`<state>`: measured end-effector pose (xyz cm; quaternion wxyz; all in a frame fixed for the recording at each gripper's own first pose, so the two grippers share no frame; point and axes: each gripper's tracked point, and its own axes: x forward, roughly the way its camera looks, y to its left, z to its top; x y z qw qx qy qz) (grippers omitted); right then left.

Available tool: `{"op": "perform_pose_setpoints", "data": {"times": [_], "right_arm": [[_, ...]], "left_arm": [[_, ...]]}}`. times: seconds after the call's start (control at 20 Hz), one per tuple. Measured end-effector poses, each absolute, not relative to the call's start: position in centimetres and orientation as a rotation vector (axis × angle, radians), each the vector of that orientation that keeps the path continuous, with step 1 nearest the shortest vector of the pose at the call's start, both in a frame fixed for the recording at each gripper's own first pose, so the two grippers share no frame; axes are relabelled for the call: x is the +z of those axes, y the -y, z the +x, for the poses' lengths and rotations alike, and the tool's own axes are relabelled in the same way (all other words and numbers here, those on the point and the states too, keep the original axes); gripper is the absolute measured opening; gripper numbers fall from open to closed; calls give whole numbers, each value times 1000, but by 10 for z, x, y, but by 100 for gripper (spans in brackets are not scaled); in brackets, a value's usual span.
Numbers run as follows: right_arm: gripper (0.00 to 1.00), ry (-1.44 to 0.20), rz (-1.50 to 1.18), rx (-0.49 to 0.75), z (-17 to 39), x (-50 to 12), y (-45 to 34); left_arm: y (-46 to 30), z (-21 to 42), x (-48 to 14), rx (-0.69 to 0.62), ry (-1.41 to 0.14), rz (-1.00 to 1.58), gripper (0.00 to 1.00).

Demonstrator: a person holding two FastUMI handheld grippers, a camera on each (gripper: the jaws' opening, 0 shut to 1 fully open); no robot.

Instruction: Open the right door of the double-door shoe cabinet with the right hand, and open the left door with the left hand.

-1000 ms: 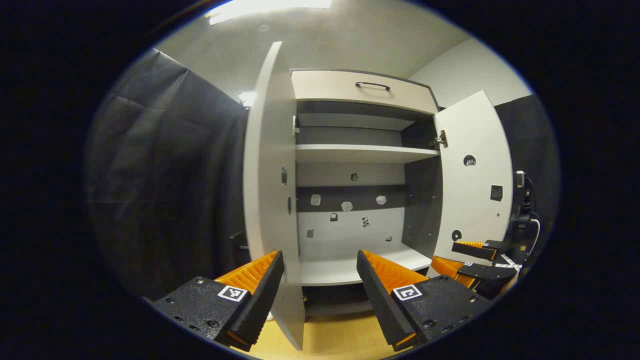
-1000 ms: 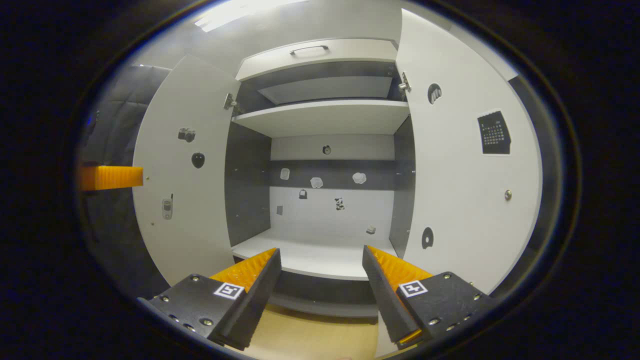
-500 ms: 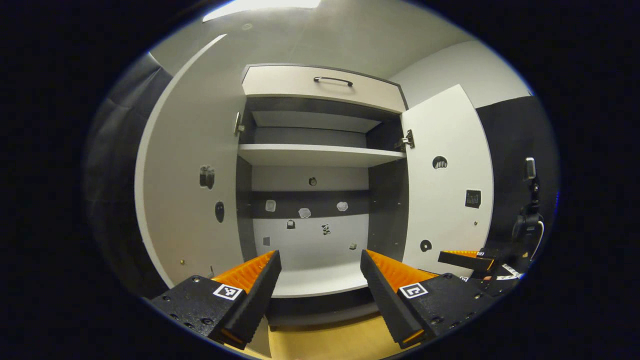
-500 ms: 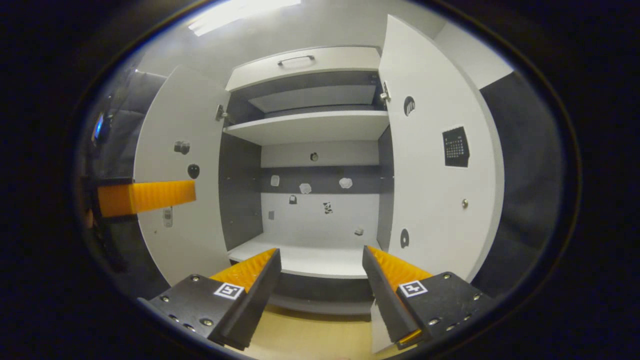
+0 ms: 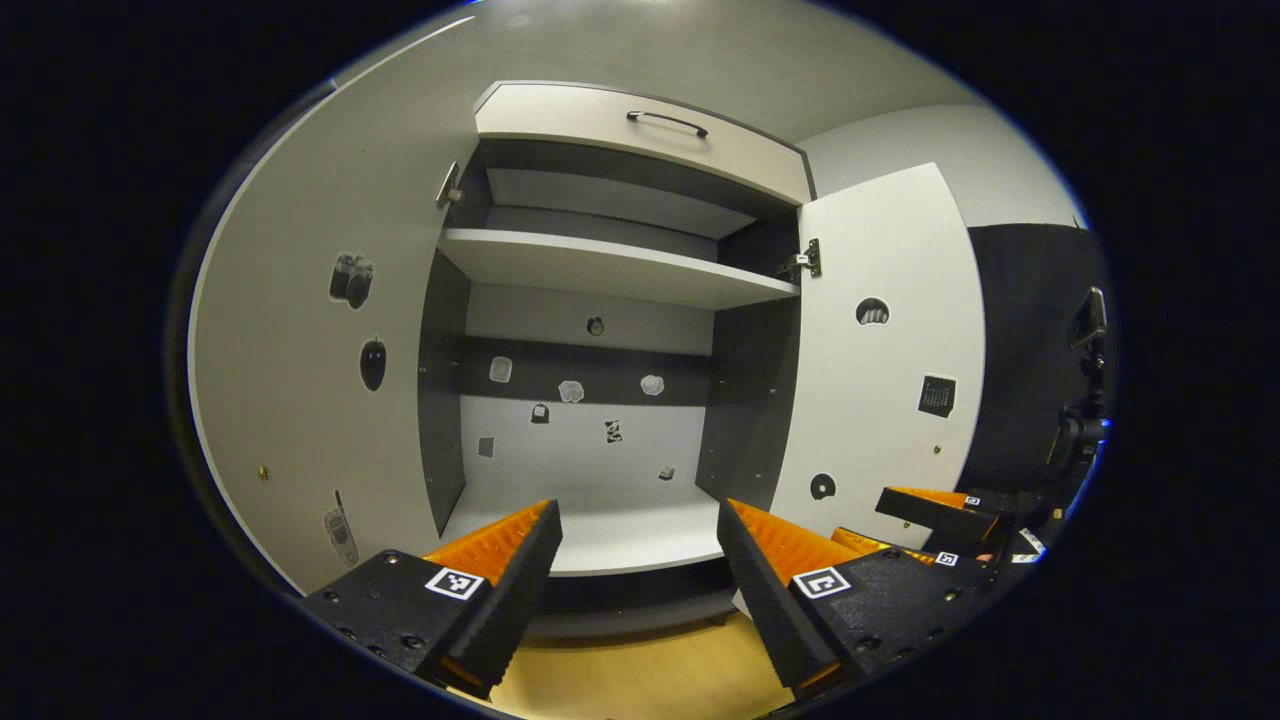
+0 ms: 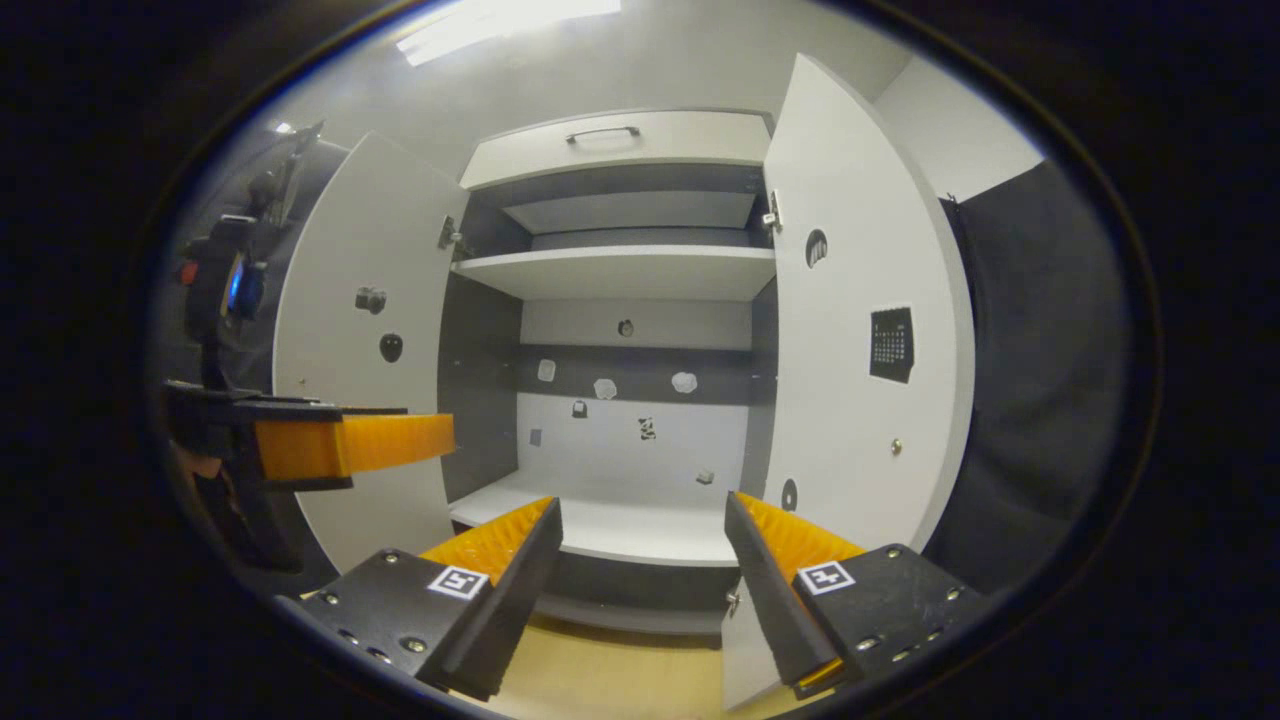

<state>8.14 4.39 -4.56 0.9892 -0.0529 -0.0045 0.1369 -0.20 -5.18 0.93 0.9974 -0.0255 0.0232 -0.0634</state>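
The shoe cabinet [image 5: 600, 262] stands with both doors swung wide. Its left door [image 5: 300, 380] and right door [image 5: 880, 380] show their inner faces, dotted with small stickers. My left gripper [image 5: 638, 520] is open in front of the bottom shelf, touching nothing. In the left gripper view the right gripper [image 5: 930, 515] sits low, beside the right door. In the right gripper view, the right gripper [image 6: 642, 510] is open and faces the cabinet's inside between the left door [image 6: 370, 400] and right door [image 6: 860, 400]. An orange finger [image 6: 380, 443] of the left gripper crosses in front of the left door.
A drawer with a dark handle [image 5: 667, 120] tops the cabinet. Wooden floor [image 5: 640, 670] lies below it. A stand with a device [image 5: 1085, 400] is at the right against the black cloth, and another device on a stand [image 6: 230, 280] is beyond the left door.
The left door has swung from edge-on to wide open. Both grippers have drawn back from the cabinet, and the left gripper's finger reaches further into the right gripper view.
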Motion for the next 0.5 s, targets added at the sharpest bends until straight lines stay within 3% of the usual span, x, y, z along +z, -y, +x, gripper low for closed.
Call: {"op": "perform_pose_setpoints", "data": {"times": [0.5], "right_arm": [[96, 64, -85, 255, 84, -29, -60]], "left_arm": [[28, -9, 10, -131, -51, -65, 96]]}}
